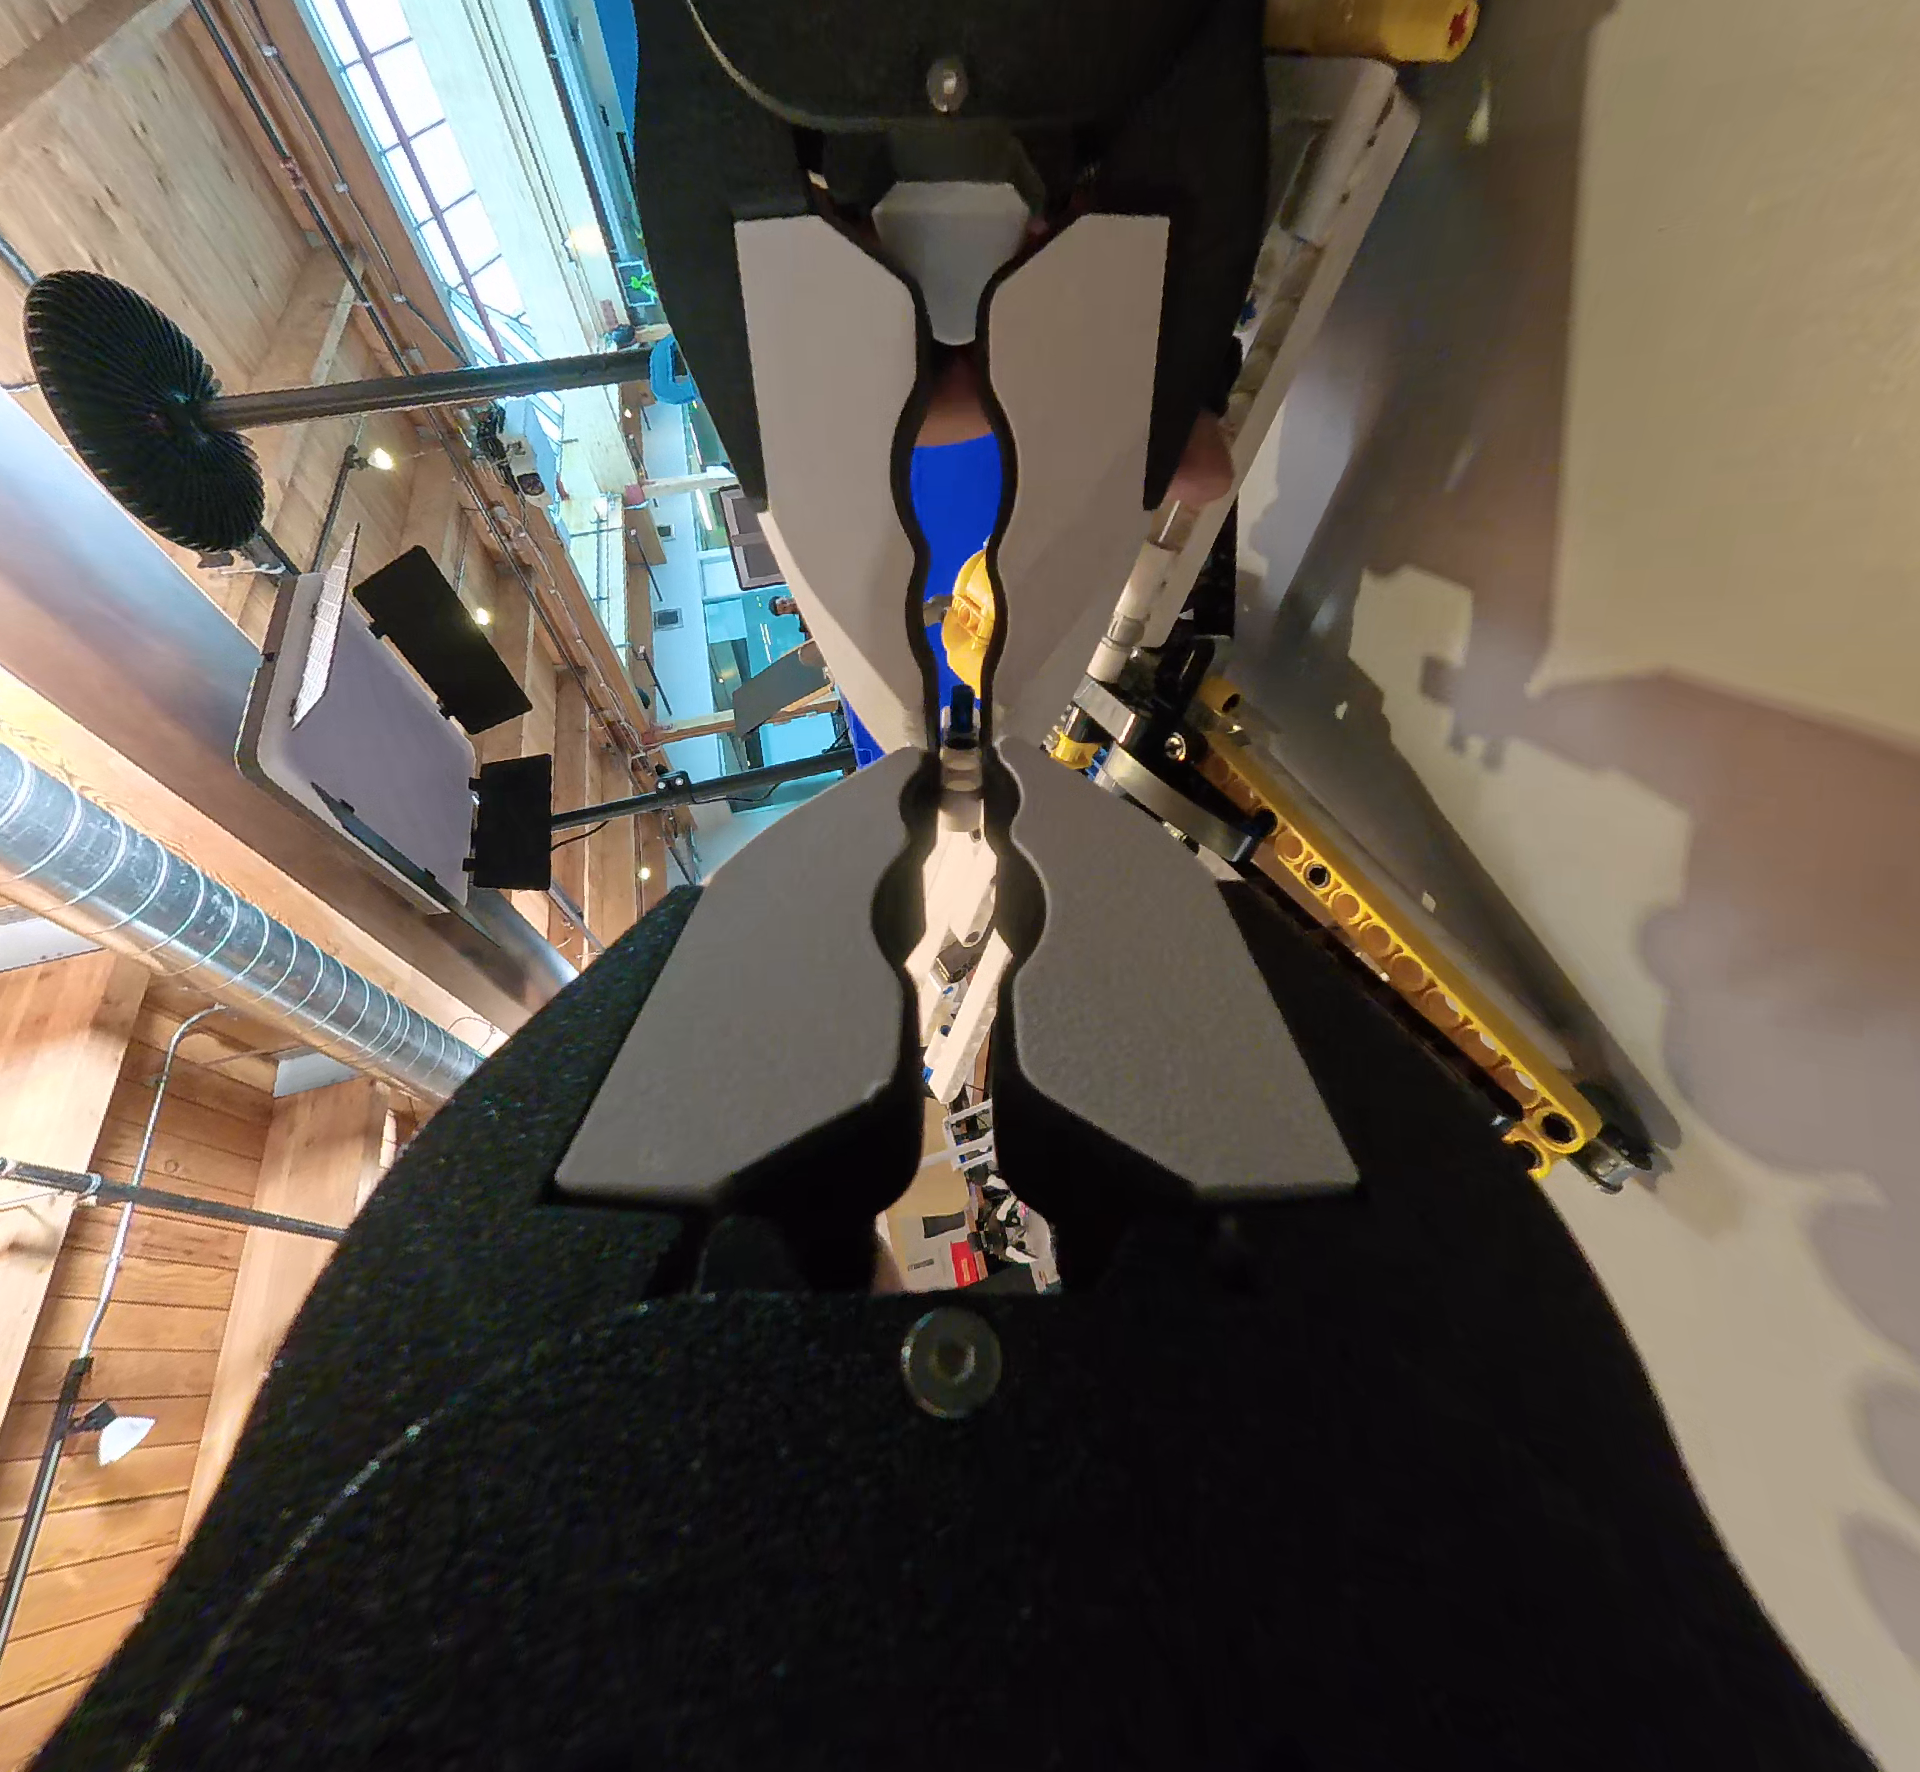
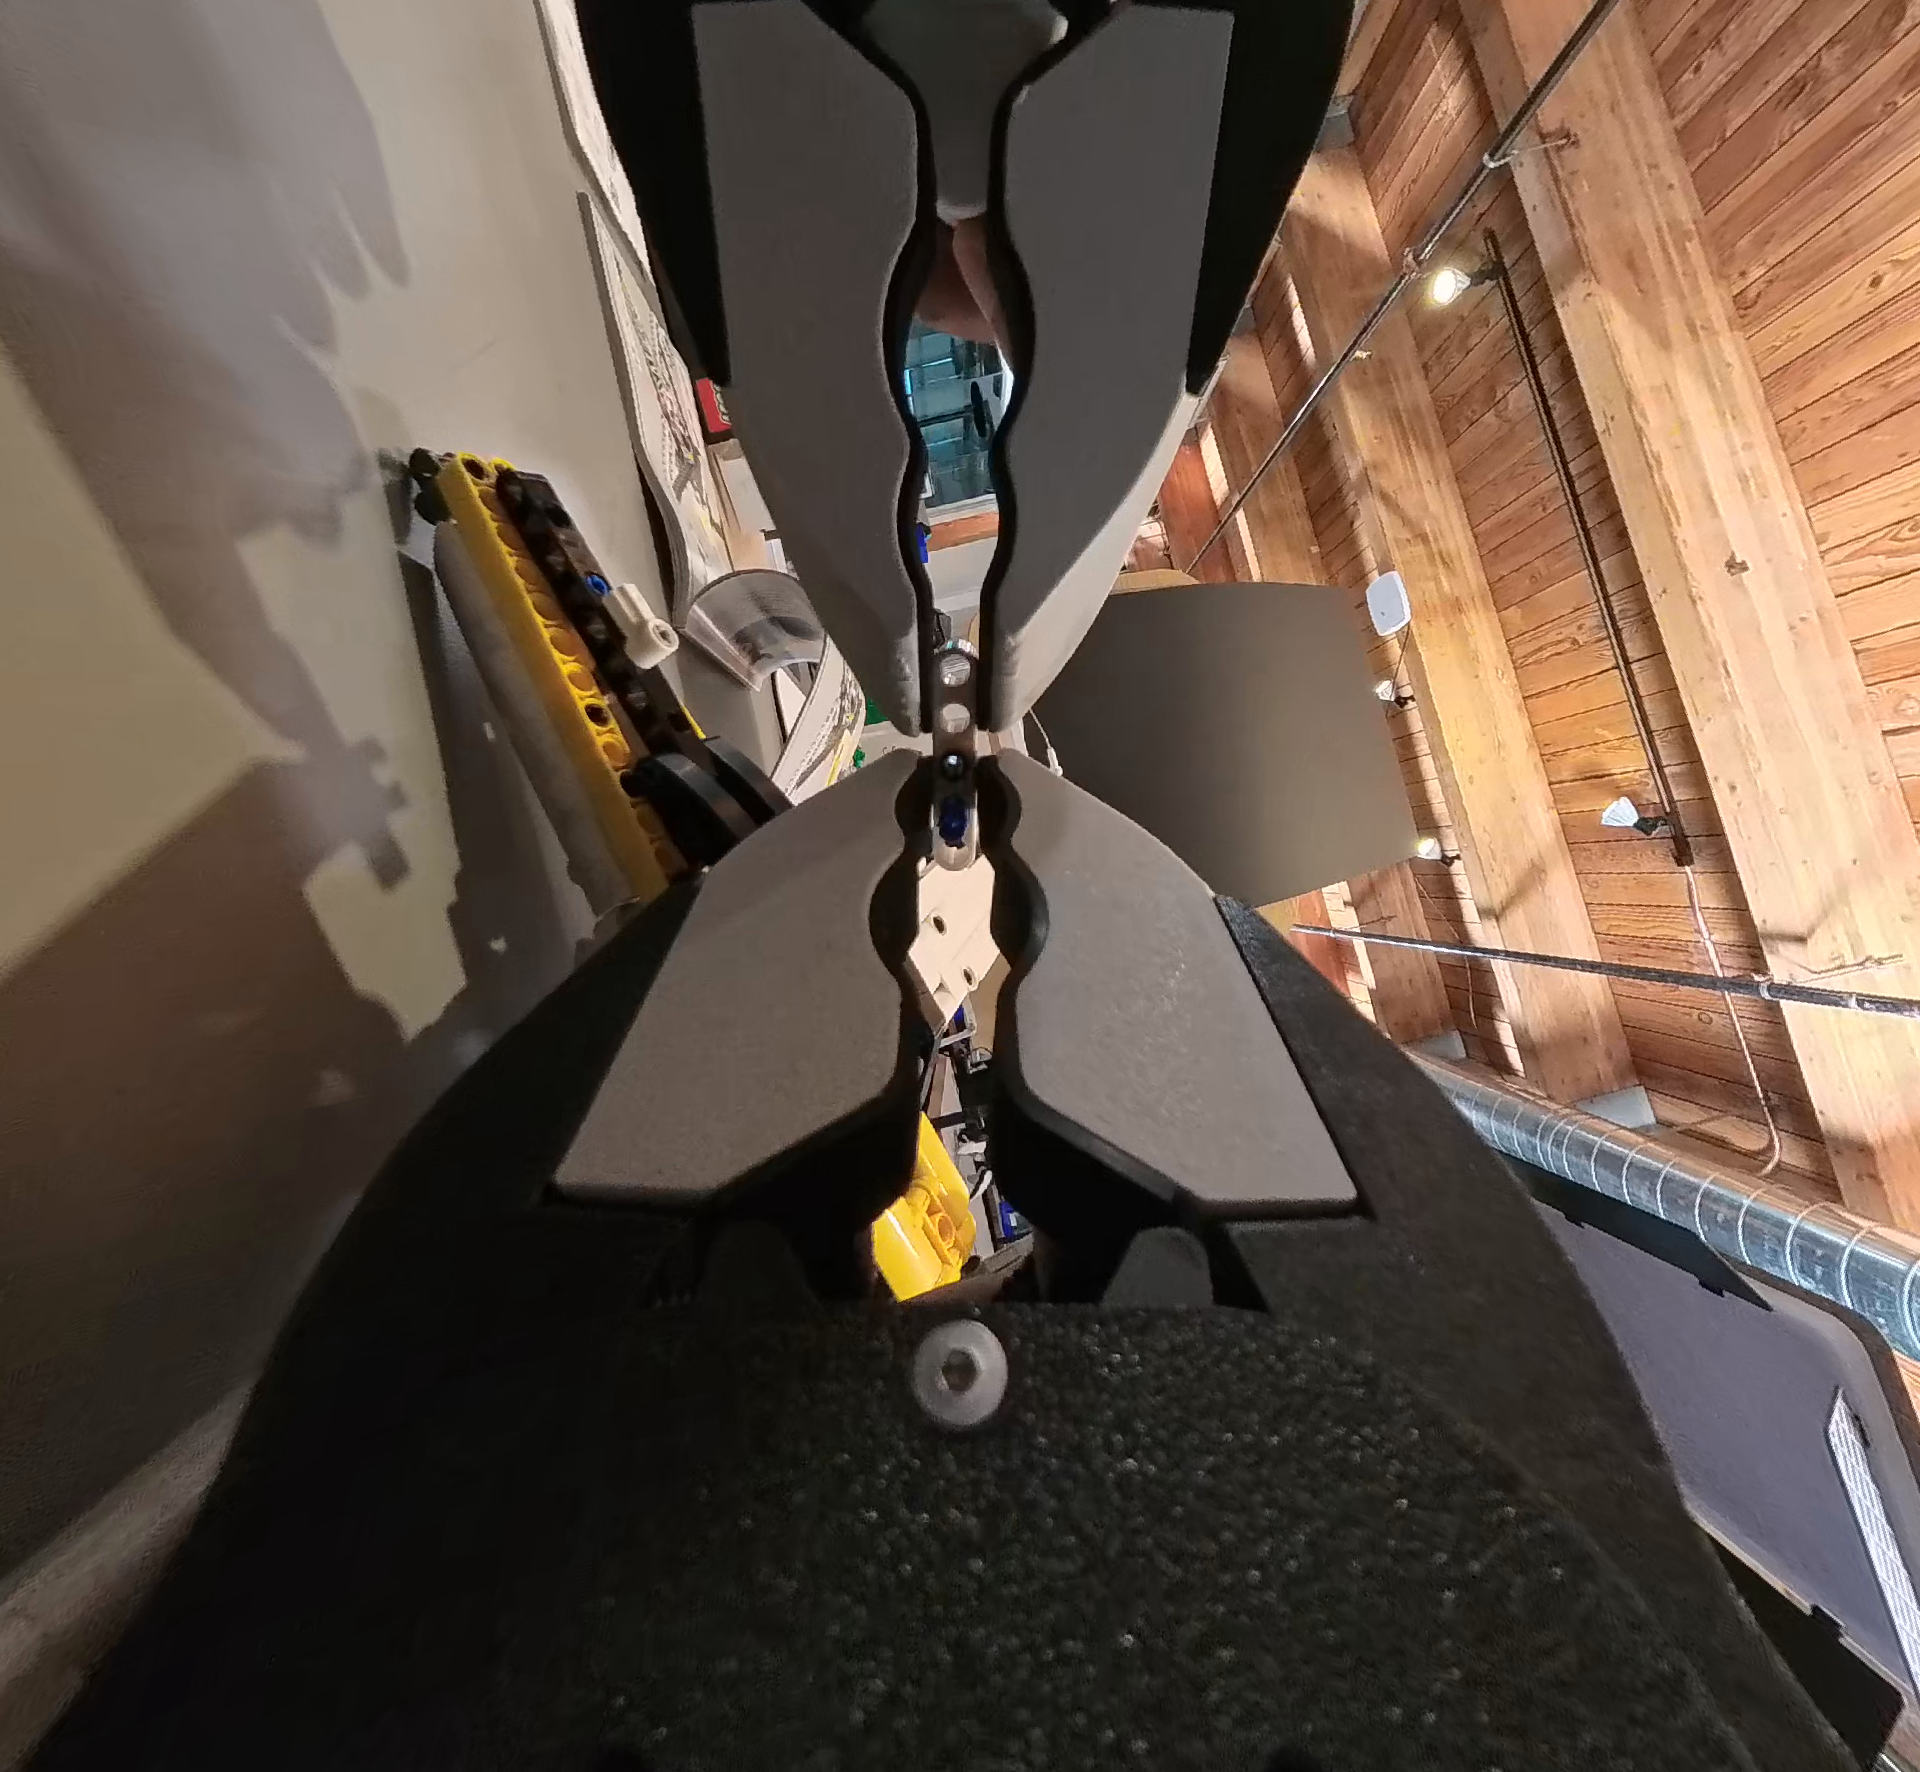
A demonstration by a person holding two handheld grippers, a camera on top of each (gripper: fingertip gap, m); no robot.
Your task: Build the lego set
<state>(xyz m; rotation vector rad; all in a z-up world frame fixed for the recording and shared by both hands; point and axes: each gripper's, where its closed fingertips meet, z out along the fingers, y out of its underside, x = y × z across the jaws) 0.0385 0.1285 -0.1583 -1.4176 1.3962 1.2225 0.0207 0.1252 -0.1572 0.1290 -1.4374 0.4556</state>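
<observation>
Both tools are meeting nose to nose over the pale table (image 1: 1766, 372), sharing 1 small grey beam with holes (image 2: 954, 699). The right gripper (image 2: 954, 792) is pinching the end that carries a blue pin (image 2: 948, 823), pads pressing on both flanks. The left gripper (image 1: 961, 777) is clamping the far end of the same piece, which is showing there end-on as a little grey stub (image 1: 961, 780) with a dark blue pin (image 1: 960, 706) poking beyond it.

To my eye, doing this well is coming down to keeping both wrists square and level, squeezing flat against the faces so nothing is twisting.

The beam's long axis is running straight from 1 gripper into the other, along the fingers, holes facing the right camera.

Beside them, a yellow and black beam assembly (image 2: 561, 621) is lying on a grey plate (image 1: 1382, 683), near but apart, with printed booklets (image 2: 665, 434) behind it.
</observation>
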